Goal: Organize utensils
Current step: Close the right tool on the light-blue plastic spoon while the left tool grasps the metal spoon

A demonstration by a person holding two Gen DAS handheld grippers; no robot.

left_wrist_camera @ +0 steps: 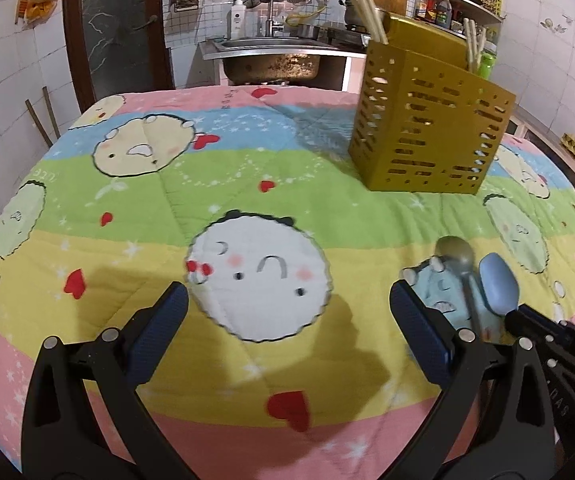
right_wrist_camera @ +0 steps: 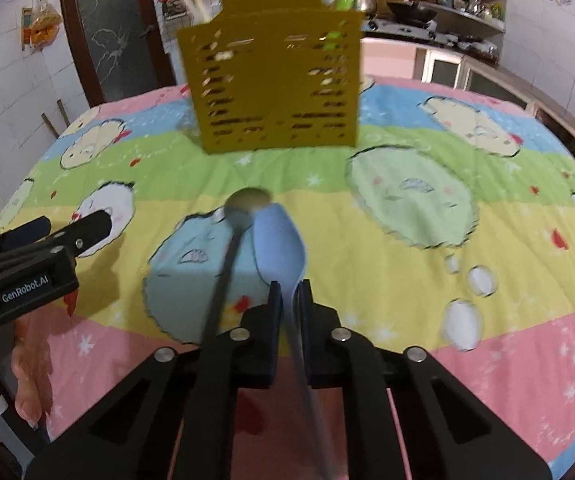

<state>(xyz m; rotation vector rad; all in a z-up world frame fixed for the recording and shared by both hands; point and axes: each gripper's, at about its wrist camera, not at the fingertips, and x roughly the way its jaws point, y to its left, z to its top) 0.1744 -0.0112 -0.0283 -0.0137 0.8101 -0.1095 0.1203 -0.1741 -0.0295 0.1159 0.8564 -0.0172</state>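
Right gripper (right_wrist_camera: 288, 294) pinching blue spoon (right_wrist_camera: 279, 242) at its neck; seemingly light, smooth, slip-prone | metal spoon (right_wrist_camera: 247, 202) lying alongside | left gripper (left_wrist_camera: 287, 312) gaping, holding nothing

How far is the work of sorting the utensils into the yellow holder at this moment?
Partly done, it seems. Chopsticks already stand in the yellow holder. The right gripper is shut on the blue spoon, which is not yet in the holder. The metal spoon beside it is still to go in; whether it lies on the quilt is unclear. The left gripper is open and holds nothing.
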